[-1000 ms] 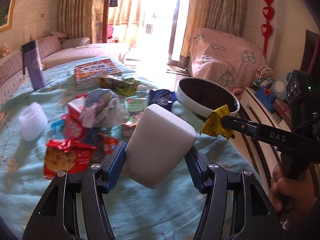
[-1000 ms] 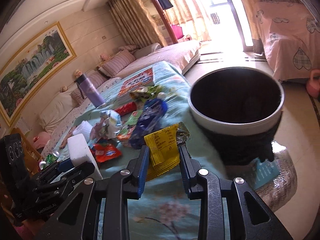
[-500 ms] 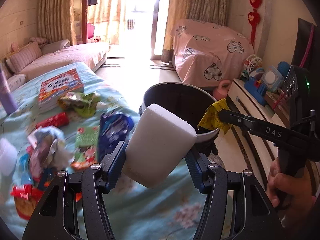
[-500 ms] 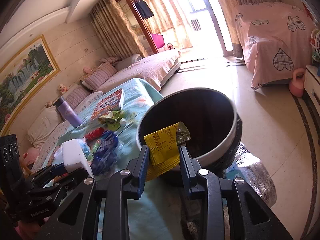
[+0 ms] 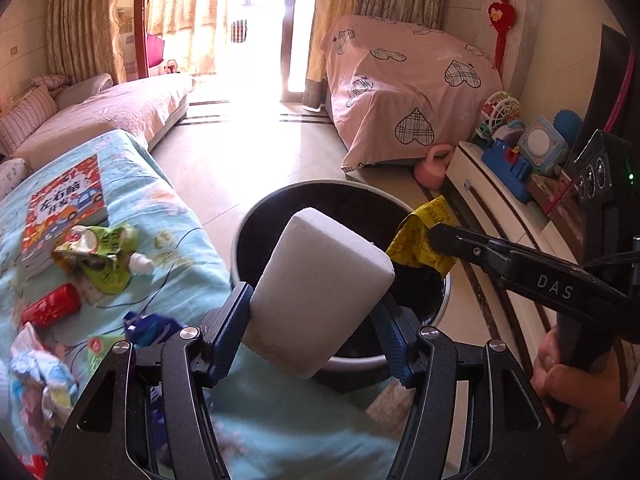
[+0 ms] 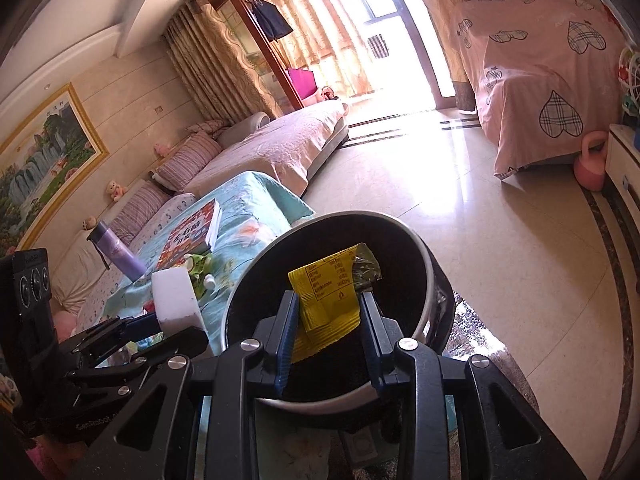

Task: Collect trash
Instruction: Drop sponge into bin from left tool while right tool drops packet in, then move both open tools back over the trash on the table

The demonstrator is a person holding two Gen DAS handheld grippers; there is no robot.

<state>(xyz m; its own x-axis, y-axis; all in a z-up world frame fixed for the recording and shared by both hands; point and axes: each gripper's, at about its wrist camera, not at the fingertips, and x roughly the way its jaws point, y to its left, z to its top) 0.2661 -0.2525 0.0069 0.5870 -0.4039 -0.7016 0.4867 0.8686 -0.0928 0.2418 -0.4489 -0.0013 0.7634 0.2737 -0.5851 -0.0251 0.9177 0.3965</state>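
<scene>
Left gripper (image 5: 312, 316) clamps the white foam block (image 5: 320, 292); right gripper (image 6: 326, 328) pinches the yellow wrapper (image 6: 326, 300), both over the bin (image 6: 424, 264).
Drop step in hand: both jaws need opening so each falls inside; more wrappers (image 5: 100, 256) wait beyond on the table (image 5: 168, 216).

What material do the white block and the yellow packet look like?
White block: probably foam, matte and finely grainy, with rounded edges. Yellow packet: seemingly thin plastic or foil film, printed, creased, slightly glossy.
</scene>
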